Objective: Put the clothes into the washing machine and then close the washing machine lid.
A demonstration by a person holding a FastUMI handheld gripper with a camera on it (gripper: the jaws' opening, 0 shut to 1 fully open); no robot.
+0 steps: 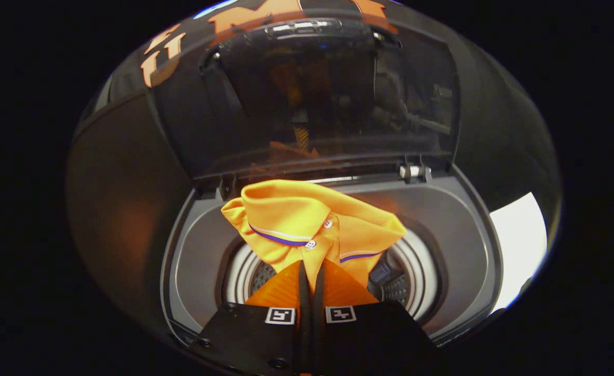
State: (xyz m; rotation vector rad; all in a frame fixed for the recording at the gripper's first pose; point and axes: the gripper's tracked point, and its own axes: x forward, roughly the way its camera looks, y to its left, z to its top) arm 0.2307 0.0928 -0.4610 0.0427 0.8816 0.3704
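— What's the gripper (311, 271) holding?

— Its two fingers are pinched together on a soft yellow polo shirt (307, 224), which has a folded collar with a purple stripe and two white buttons.

— Where is the shirt?

— Hanging over the round ribbed drum (416, 271) of the grey washing machine (458, 230). The glossy dark lid (307, 99) stands raised behind it. No readable writing.

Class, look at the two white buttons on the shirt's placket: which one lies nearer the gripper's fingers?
The lower button, level with the collar's purple stripe, is nearer the gripper; the other button sits higher, further beyond the fingers.
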